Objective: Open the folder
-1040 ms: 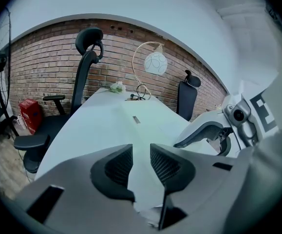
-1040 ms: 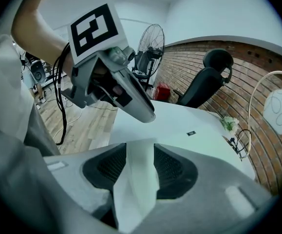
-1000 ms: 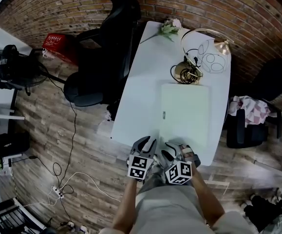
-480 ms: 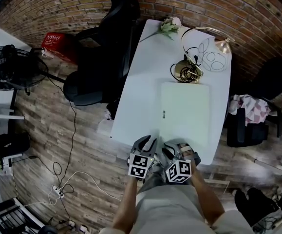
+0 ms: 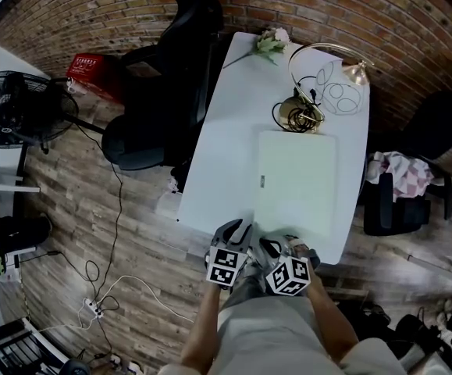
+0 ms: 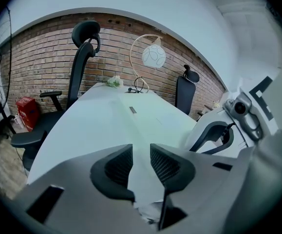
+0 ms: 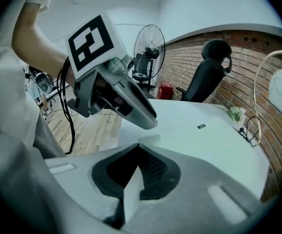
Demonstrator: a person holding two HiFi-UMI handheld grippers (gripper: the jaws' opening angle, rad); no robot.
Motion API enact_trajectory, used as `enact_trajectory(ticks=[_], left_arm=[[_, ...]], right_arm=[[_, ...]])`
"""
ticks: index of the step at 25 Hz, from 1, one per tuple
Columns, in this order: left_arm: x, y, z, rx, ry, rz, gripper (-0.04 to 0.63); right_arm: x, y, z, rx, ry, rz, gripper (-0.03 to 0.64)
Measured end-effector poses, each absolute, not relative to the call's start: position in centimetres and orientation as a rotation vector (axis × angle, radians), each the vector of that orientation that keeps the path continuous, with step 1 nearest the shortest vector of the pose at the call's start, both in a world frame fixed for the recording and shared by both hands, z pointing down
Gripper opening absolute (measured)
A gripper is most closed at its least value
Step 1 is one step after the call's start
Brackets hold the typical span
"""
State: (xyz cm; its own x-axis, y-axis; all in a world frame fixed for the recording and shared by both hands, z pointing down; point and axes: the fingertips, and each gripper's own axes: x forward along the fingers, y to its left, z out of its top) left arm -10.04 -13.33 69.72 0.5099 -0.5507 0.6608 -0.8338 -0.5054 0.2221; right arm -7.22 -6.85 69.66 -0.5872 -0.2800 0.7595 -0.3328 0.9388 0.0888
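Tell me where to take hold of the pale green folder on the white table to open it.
Take the top cover alone at the near corner of the folder, coming low from the person's side: it lies flat and closed, that edge by the table rim. The right claw has just been closing and pinches its thin edge there.

A red brick wall [image 5: 132,6] backs a long white worktop [image 5: 226,131] on a floor [image 5: 93,209] of weathered wood planks. A black high-backed office chair [image 5: 163,92] stands at its left side. A black pedestal fan [image 5: 19,108] and red crate [image 5: 93,73] stand farther left, and a dark chair [image 5: 393,209] draped with cloth [image 5: 397,174] on the right
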Motion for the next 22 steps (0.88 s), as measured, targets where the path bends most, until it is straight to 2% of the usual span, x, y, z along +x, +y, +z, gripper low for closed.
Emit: enact_trajectory(ticks=[4,8,11,14,22], left_arm=[[-10.3,-13.3,69.9,2.221,-1.141,0.711,0.11],[-10.4,-13.3,70.1,2.215,-1.147,0.71,0.11],[-10.6,-13.3,70.1,2.214,-1.146,0.712,0.11],[-10.6,-13.1,70.1,2.214,-1.141,0.715,0.11],[-10.3,-13.2,70.6,2.227,-1.117,0.722,0.11]], right_arm=[[-7.0,-8.0,69.0,0.508,-2.2,-0.092,0.012],[-7.5,-8.2,70.0,0.44,-2.168,-0.14,0.12],[-7.7,-8.8,70.4,0.43,-2.149,-0.153,0.16],[-7.7,-8.9,71.0,0.399,-2.135,-0.151,0.161],[-8.0,-8.4,71.0,0.34,-2.172,-0.116,0.094]])
